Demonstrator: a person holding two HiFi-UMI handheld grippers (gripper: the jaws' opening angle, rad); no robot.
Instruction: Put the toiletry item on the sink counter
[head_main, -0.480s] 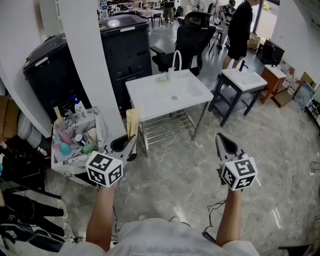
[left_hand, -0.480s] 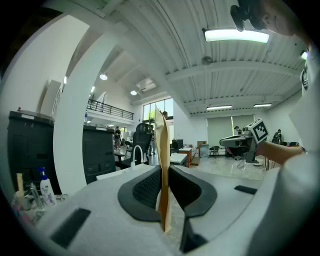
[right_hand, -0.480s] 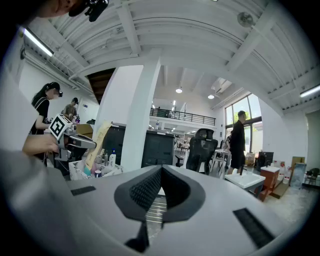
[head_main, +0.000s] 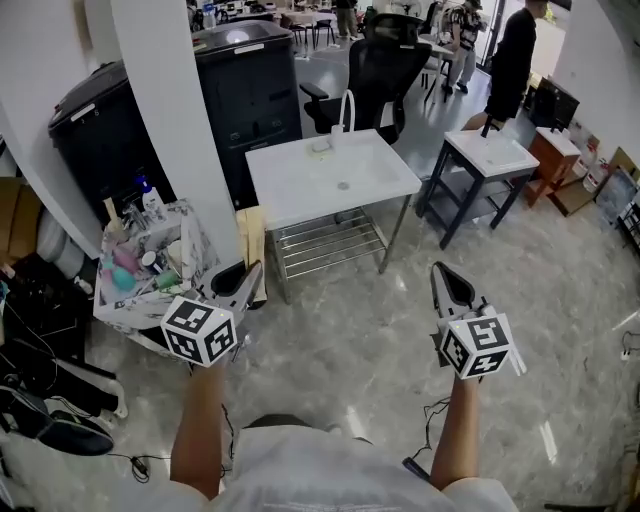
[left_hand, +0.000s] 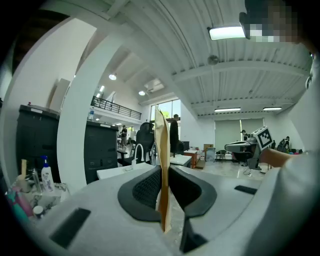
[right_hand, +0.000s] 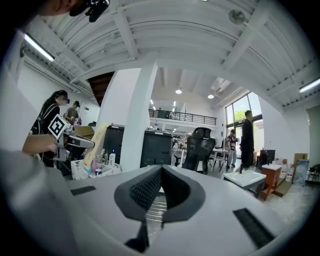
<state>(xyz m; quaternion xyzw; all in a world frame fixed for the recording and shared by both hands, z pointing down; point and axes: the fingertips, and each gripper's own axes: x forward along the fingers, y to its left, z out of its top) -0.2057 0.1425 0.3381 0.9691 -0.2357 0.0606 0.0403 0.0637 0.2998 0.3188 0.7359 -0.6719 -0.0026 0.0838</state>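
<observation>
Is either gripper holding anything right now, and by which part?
The left gripper pinches a flat tan packet by its lower end, edge-on. The right gripper is shut and empty.

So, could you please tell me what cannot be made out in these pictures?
- The packet in the left gripper: edge-on in the left gripper view, too small in the head view; no print readable.
- The item on the sink: too small in the head view.
- The basket contents: small and jumbled in the head view.
</observation>
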